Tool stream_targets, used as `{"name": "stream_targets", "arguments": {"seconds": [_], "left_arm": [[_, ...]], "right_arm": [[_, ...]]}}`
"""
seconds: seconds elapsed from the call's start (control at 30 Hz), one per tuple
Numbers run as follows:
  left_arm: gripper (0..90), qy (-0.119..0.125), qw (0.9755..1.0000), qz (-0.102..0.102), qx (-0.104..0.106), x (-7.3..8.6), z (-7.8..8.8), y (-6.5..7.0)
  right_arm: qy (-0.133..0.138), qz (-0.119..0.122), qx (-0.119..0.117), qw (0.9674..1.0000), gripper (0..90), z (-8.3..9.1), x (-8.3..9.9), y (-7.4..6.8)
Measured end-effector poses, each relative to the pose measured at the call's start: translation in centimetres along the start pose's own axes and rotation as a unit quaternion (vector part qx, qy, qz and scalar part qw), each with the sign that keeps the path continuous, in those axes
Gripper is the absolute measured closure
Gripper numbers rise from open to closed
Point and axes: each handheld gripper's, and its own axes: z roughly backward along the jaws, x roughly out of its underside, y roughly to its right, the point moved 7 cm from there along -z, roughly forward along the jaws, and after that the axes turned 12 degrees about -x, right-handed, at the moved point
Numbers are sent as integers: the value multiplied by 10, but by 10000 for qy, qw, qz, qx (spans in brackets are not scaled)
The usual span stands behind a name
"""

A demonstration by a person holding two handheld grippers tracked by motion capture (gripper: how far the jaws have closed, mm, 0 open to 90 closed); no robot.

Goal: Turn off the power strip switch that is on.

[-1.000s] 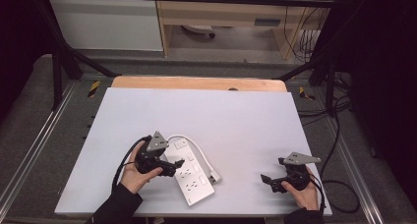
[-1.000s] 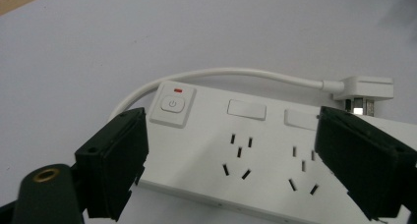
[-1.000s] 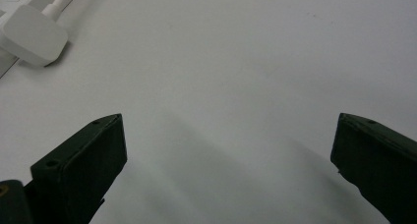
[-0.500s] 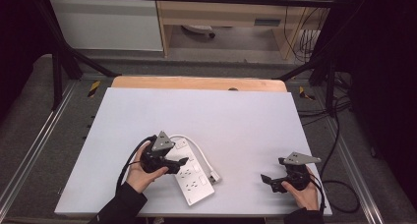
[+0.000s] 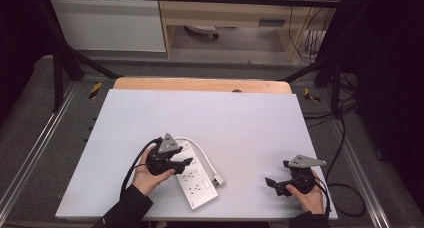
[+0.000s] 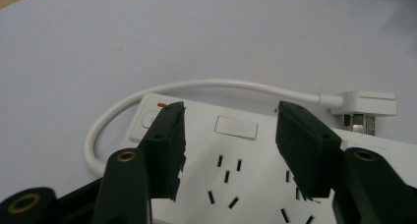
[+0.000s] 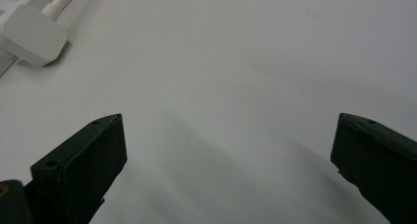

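Left gripper (image 6: pixel 228 135) closing over flat white plastic power strip (image 5: pixel 196 178), no grip yet.
Jaws about half shut, straddling strip face near switch, pads not pressing. Strip flat on white table (image 5: pixel 240 118), white plug (image 6: pixel 366 106) just beside it. Right gripper (image 7: pixel 228 150) wide open, empty, well right of strip.

One white power strip (image 5: pixel 196 180), one attached plug (image 5: pixel 218 178), perhaps three socket groups, two grippers, one table (image 5: pixel 225 118)

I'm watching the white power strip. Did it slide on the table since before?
No. The power strip lies at the same spot against the table front edge.
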Motion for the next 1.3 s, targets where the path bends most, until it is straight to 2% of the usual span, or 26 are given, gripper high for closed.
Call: {"name": "stream_targets", "arguments": {"seconds": [0.27,0.97,1.3], "left_arm": [[566,-49,10000,-8,27,1,-6,3],[721,-159,9999,-25,-22,2,-17,6],[783,-157,9999,14,44,2,-22,9]], "right_arm": [[9,4,1,10000,11,0,0,0],[4,4,-7,10000,11,0,0,0],[-4,14,-6,10000,11,-1,0,0]]}}
